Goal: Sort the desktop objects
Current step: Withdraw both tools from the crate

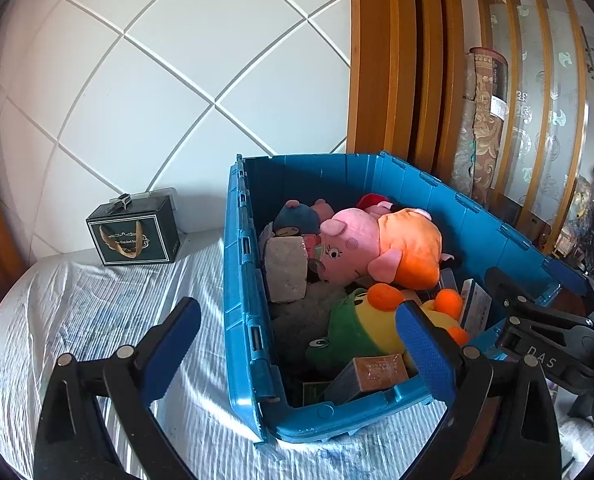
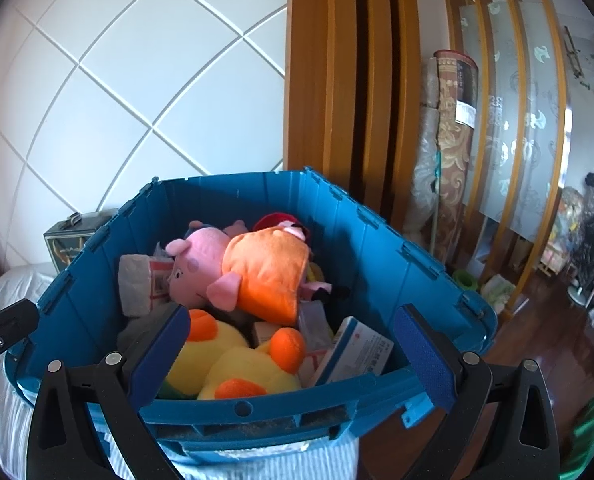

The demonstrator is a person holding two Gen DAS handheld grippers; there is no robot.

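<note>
Filling a blue storage crate (image 2: 349, 224) on a striped bedsheet (image 1: 77, 312): pink pig plush (image 2: 237, 276), yellow duck plush (image 2: 233, 356), green frog plush (image 1: 349, 332), medicine box (image 2: 357, 352) and other cartons. Hovering at the near rim with nothing held, left gripper (image 1: 297, 344) and right gripper (image 2: 293, 348), both spread wide. Seemingly near done, with only a dark gift box (image 1: 133, 232) left outside beside the crate, against the wall.

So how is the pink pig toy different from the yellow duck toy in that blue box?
The pink pig toy wears an orange dress and lies on top of the pile, toward the back; the yellow duck toy has orange feet and sits lower, against the near wall of the blue box. The pig looks bigger than the duck. Both are soft plush toys, untouched.
</note>
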